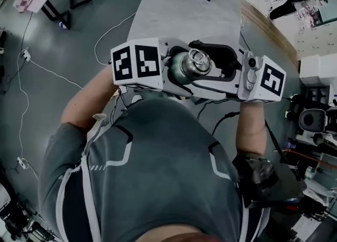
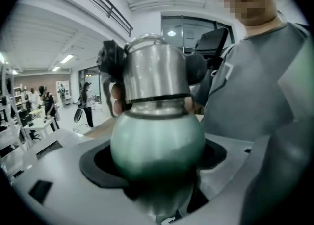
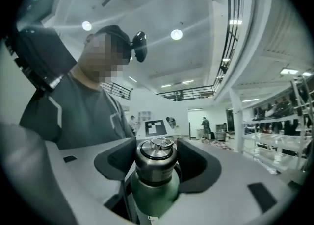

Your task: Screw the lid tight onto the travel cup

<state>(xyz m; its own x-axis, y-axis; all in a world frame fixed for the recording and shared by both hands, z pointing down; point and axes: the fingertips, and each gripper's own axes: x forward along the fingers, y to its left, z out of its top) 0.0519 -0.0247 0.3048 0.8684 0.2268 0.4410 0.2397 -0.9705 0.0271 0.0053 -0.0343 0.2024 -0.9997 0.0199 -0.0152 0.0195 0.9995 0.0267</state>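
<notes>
I'm working in a big open lab or workshop hall. The grey floor (image 1: 47, 35) is strung with loose cables (image 1: 50, 72), and there's a long pale table (image 1: 158, 9). Round lights (image 3: 176, 34) dot a high white ceiling above a railed gallery (image 3: 189, 92) and shelving racks (image 3: 274, 131). People (image 2: 86, 102) stand among desks (image 2: 37, 127).

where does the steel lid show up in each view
Head view: steel lid at upper centre.
Left gripper view: centre, just above the middle.
Right gripper view: low centre.
Shared landmark: the green cup body that the lid sits on.
</notes>
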